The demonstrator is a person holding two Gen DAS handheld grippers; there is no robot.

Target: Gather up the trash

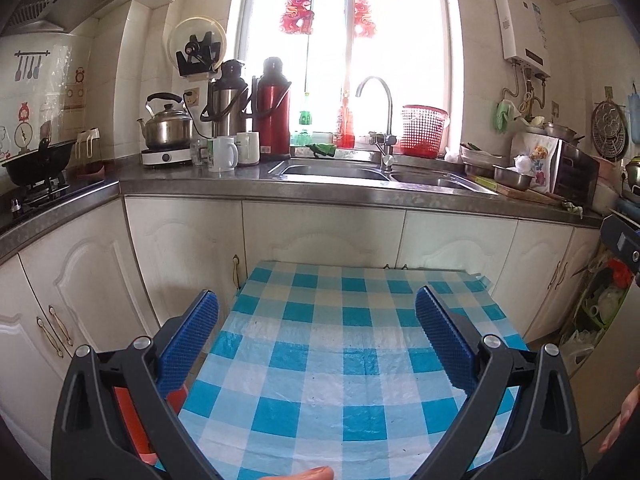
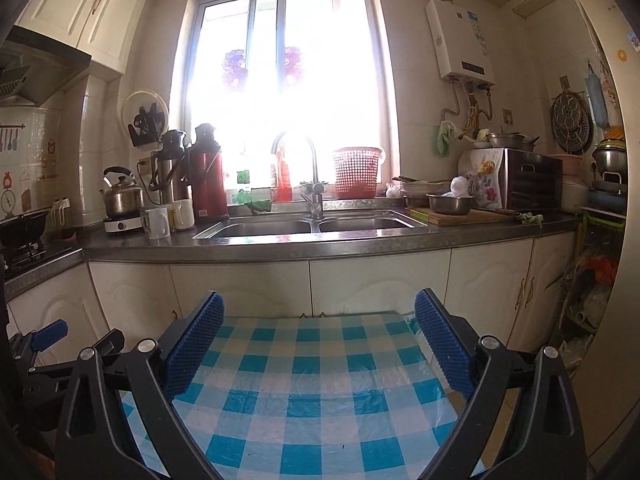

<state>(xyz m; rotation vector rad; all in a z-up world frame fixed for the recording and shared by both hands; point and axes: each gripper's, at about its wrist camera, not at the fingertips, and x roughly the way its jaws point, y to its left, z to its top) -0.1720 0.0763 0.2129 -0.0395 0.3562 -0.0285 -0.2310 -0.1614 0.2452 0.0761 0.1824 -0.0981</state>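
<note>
Left wrist view: my left gripper [image 1: 318,344] hovers over a small desk [image 1: 328,364] in blue-and-white check plastic, fingers [image 1: 192,336] spread wide, nothing between them. Right wrist view, same story: right gripper [image 2: 320,344] above the same cloth, fingers [image 2: 440,340] wide, empty.

Trash: none visible on the checked cloth in either view. Only a few dark specks, too small to identify. Likeliest candidates sit elsewhere. A crumpled white bag or wrapper [image 2: 460,188] lies by the steel bowl [image 2: 450,203] on the kitchen counter [image 2: 320,246], near the cutting board [image 2: 460,216]. Green scraps [image 2: 530,218] lie at the counter's right end. Bags and clutter are piled in the corner [image 2: 588,300] on the floor at right. Judgement only; I cannot confirm which counts as trash.

Risks from here:
- Picking the wrong item. Dishes, mugs [image 1: 222,154] and bottles crowd the counter, so a careless reach could take something in use.
- Knocking the bowl or stacked plates while closing on the white bag just beside them.
- Thin plastic slipping or tearing if pinched at an edge.
- Window glare washes out the sink area in the right wrist view; small litter there may be missed.
</note>
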